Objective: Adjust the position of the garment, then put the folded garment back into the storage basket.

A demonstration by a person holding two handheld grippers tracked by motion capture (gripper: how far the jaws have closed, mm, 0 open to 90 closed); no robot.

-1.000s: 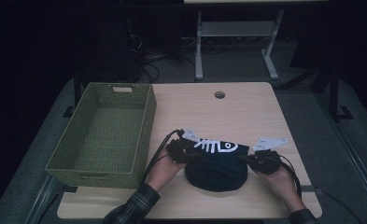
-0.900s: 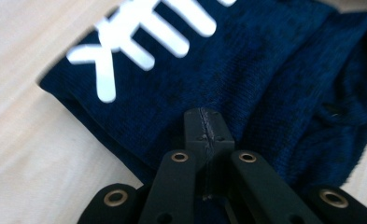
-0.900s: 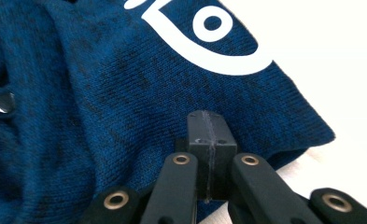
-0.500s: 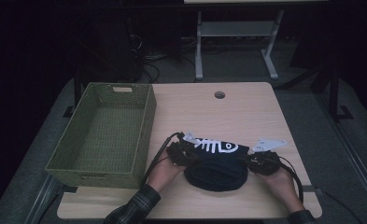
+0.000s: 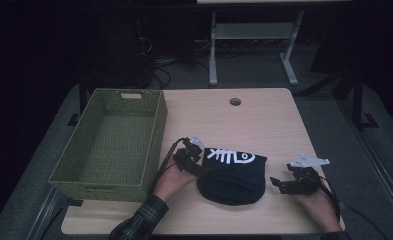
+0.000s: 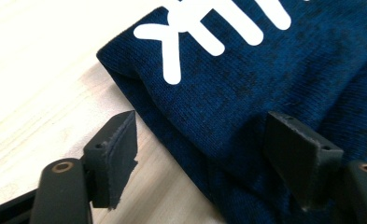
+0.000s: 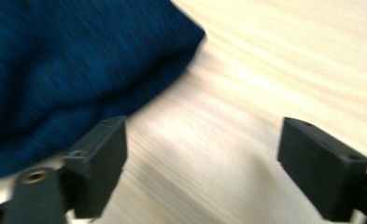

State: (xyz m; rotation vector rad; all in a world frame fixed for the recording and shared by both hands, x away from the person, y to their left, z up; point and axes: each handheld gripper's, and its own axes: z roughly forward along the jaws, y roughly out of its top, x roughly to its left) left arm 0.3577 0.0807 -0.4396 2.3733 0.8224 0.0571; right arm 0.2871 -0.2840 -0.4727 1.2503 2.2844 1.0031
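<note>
The folded navy sweater [image 5: 232,176] lies on the table [image 5: 264,120], its edge between my left gripper [image 6: 209,158] jaws, just opened wide like my right gripper's [image 7: 202,163], so I judge a careless sweep could unfold it.

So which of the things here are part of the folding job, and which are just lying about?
Part of the job:
- folded navy garment with white fish-bone print
- left gripper, open beside it
- right gripper, open, clear of it
- green woven basket, likely its destination

Lying about:
- white metal stand behind the table
- cables on the floor
</note>
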